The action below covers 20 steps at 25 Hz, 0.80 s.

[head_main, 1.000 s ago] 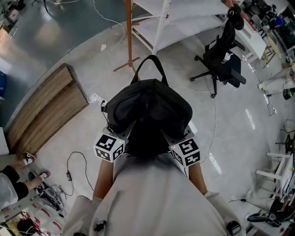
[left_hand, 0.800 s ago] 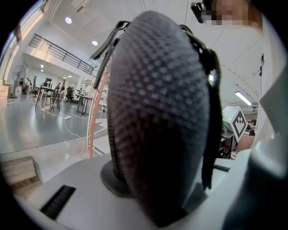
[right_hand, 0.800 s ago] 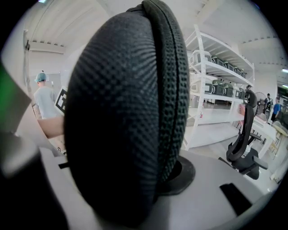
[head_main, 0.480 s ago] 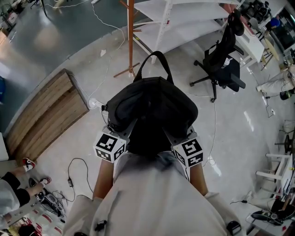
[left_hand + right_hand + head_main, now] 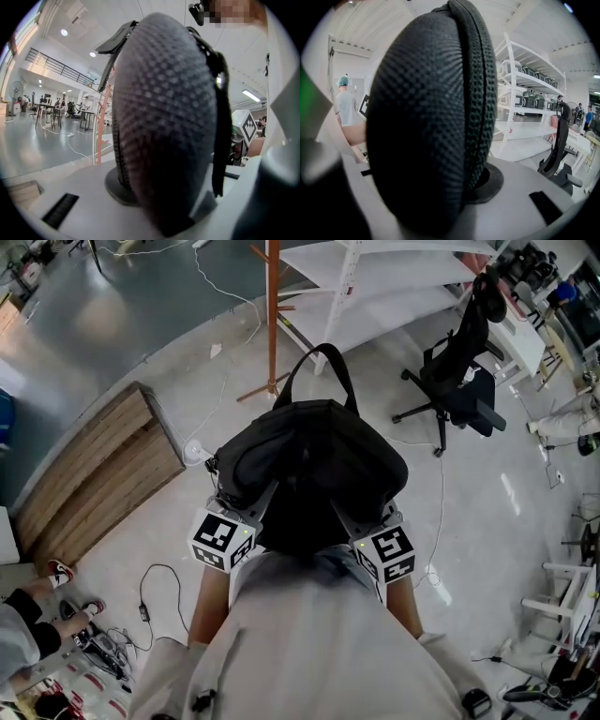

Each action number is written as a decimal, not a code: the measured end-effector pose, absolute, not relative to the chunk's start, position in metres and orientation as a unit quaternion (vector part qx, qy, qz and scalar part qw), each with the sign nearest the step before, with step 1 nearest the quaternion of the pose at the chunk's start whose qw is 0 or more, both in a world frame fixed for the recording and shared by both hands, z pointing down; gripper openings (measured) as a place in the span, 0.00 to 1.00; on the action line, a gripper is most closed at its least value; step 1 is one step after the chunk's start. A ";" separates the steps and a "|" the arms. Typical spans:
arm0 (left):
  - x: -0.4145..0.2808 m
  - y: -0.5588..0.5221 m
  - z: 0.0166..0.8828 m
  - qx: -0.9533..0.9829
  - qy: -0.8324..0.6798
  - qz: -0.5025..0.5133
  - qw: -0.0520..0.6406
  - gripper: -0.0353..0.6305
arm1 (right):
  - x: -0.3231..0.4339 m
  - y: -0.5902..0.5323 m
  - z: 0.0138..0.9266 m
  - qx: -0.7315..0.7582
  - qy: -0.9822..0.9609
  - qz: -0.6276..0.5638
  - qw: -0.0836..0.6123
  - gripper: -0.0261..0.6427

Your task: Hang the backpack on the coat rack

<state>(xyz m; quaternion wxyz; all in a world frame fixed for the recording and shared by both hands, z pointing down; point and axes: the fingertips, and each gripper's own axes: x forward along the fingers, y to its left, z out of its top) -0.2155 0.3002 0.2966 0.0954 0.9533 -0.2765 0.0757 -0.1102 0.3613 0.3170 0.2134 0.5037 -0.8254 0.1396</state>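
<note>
So that its handle (image 5: 317,371) stands free for the coat rack (image 5: 273,315) ahead, left tongs (image 5: 246,512) and right tongs (image 5: 361,521) clamp the backpack (image 5: 309,460) between them.

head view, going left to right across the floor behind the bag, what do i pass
wooden platform -> coat rack -> office chair
</note>
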 end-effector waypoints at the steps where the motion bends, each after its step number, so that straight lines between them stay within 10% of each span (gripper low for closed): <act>1: -0.215 0.295 0.297 0.952 -0.280 0.077 0.096 0.20 | -0.110 0.356 0.318 0.502 -0.827 0.140 0.212 0.29; 20: -0.144 0.162 0.313 0.941 -0.302 0.112 0.107 0.20 | -0.036 0.217 0.338 0.472 -0.843 0.161 0.199 0.30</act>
